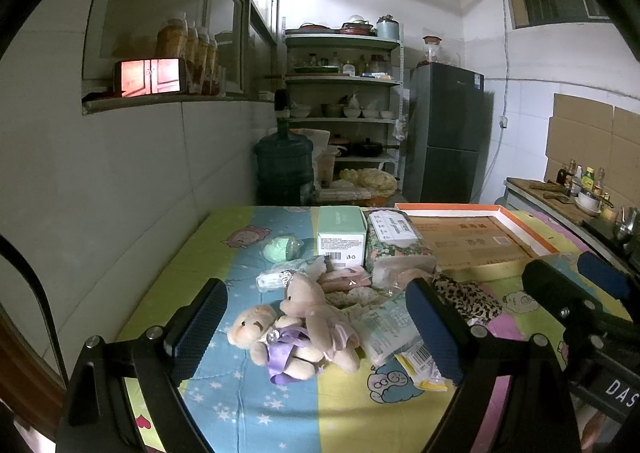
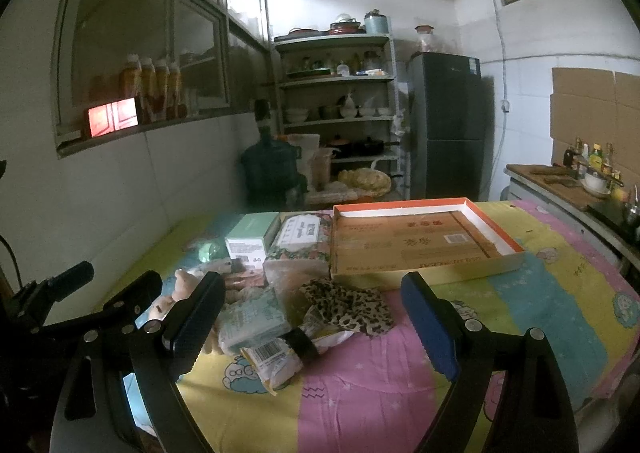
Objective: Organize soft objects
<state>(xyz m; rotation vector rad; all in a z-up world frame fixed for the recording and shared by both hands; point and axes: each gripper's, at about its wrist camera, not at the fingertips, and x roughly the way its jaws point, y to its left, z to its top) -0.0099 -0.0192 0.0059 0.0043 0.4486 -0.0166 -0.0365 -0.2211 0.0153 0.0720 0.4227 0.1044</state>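
Little of the writing can be read: the mint-green cardboard box (image 1: 341,231) shows a white end label with fine print and a barcode, the floral-patterned soft pack (image 1: 394,243) carries a white label too blurred to read, the small yellow snack packet (image 2: 274,361) bears a barcode, and the letters "DAS" appear on the black body of the right gripper (image 1: 592,285) where it enters the left view. The left gripper (image 1: 320,333) hovers low over the worktop, covered in a cartoon-print cloth (image 1: 248,409) of yellow, blue and pink, with its fingers spread wide and holding nothing; between them lie two beige plush teddy bears (image 1: 296,333), one with a purple ribbon, resting against each other. The right gripper (image 2: 312,323) hovers just beside it, fingers likewise spread and empty, framing the snack packet, a pale green printed plastic pouch (image 2: 256,319) and a crumpled leopard-print cloth (image 2: 352,307). Behind the pile sits a shallow orange-rimmed cardboard tray (image 2: 420,241), its printed base unreadable. A green round sponge-like ball (image 1: 282,247) lies near the mint box.
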